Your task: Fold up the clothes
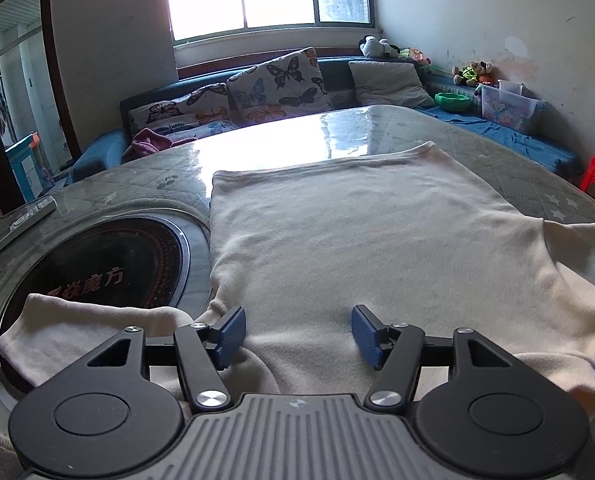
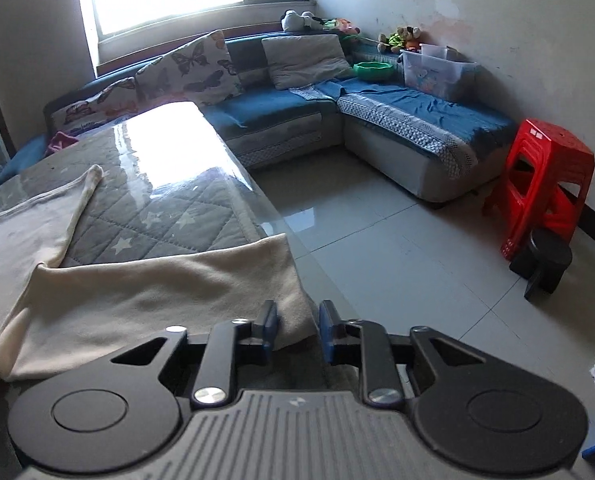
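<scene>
A cream top (image 1: 357, 240) is seen spread flat on the desk (image 1: 477, 148), its hem lying toward the sofa (image 2: 281, 120) and its body just beside the round dark hotplate (image 1: 97, 264) set into the desk. One sleeve (image 1: 81, 336) is draped over the near edge of that hotplate; the other sleeve (image 2: 185, 280) is stretched out away from the hotplate, its cuff reaching the desk's edge above the tiled floor (image 2: 397, 248). No fold can be made out in the body, and both sleeves lie outward, so the garment is judged to be laid out rather than folded: the sleeves and the body remain to be brought in. The left tongs (image 1: 299, 336) are held wide open just over the shoulder end of the top, with nothing gripped between the blue pads. The right tongs (image 2: 297, 330) are opened more narrowly at the cuff of the outstretched sleeve; the cloth's edge lies by the left pad, yet nothing is seen clamped, and whether the cloth is touched cannot be told.
</scene>
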The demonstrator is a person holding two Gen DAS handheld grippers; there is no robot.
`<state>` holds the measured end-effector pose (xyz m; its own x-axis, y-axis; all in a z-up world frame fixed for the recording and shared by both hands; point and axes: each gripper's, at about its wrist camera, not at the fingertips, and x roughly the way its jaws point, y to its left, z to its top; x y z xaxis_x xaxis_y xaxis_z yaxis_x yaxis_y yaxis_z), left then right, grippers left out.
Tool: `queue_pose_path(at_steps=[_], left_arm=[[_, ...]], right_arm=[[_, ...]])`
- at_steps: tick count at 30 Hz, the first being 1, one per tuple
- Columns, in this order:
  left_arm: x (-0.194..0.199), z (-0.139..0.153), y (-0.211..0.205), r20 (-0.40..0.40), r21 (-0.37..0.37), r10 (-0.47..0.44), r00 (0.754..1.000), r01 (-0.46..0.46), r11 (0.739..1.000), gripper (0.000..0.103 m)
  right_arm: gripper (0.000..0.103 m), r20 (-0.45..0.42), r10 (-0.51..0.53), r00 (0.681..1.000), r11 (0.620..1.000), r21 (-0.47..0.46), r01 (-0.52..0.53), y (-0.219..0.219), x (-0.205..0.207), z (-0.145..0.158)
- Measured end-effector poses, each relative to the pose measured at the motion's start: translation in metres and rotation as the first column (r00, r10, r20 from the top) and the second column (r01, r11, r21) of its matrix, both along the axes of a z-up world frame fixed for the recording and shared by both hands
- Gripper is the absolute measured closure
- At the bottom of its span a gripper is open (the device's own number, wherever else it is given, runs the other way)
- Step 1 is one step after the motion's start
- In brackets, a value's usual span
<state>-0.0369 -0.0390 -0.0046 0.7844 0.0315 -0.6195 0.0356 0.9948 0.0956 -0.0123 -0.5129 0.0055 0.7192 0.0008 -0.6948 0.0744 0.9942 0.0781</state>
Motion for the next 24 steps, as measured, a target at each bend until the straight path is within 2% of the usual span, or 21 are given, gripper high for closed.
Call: queue_pose_path(at_steps=[3, 14, 17, 20, 24], left_arm=[[-0.002, 0.0, 0.0, 0.002, 0.0, 0.002, 1.0, -0.002, 1.0, 0.04], [-0.006, -0.001, 0.0, 0.005, -0.004, 0.002, 1.0, -0.002, 1.0, 0.038], [-0.007, -0.001, 0.0, 0.006, -0.005, 0.002, 1.0, -0.002, 1.0, 0.037], [-0.007, -0.001, 0.001, 0.006, -0.005, 0.0, 1.0, 0.0, 1.0, 0.036], [-0.007, 0.0, 0.002, 0.006, -0.01, 0.003, 1.0, -0.003, 1.0, 0.036]], right_arm=[[0.095, -0.002, 0.016, 1.0, 0.999, -0.038, -0.016, 0.006, 0.001, 0.002], [0.095, 0.05, 0.039, 0.998, 0.975, -0.221, -0.027, 0.014, 0.036, 0.017], [0.094, 0.007, 0.033, 0.999, 0.974, -0.223, -0.031, 0.014, 0.039, 0.005], [0.093, 0.027, 0.031, 0.999, 0.968, -0.248, -0.023, 0.018, 0.036, 0.007], [0.093, 0.066, 0.066, 0.996, 0.979, -0.2, -0.052, 0.026, 0.037, 0.023]])
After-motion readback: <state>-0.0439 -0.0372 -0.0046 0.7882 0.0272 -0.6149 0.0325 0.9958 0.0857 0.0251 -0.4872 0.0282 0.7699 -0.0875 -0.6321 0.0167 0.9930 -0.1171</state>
